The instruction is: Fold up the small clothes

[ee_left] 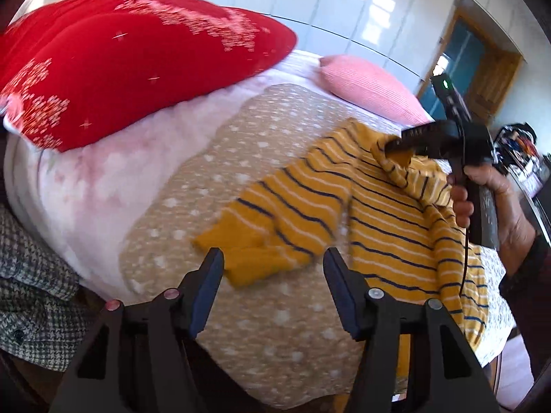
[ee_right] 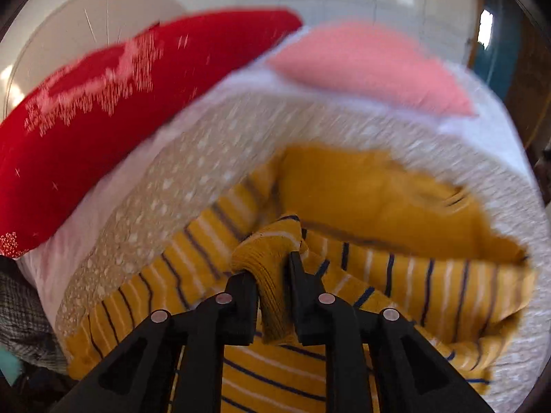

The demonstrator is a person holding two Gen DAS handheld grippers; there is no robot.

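A small yellow sweater [ee_left: 389,213] with navy and white stripes lies on a beige dotted blanket [ee_left: 241,158]. One sleeve stretches left, its plain yellow cuff [ee_left: 241,258] just ahead of my left gripper [ee_left: 272,265], which is open and empty above the blanket. My right gripper [ee_left: 396,144] is shut on the sweater's other cuff and lifts it over the body. In the right wrist view that ribbed cuff [ee_right: 272,268] sits pinched between the fingers of the right gripper [ee_right: 273,265], with the sweater [ee_right: 378,213] spread below.
A big red pillow [ee_left: 131,62] lies at the bed's left and a pink pillow [ee_left: 368,86] at the far end. A checked grey garment [ee_left: 31,275] sits at the left edge. White wardrobe doors [ee_left: 344,7] stand behind the bed.
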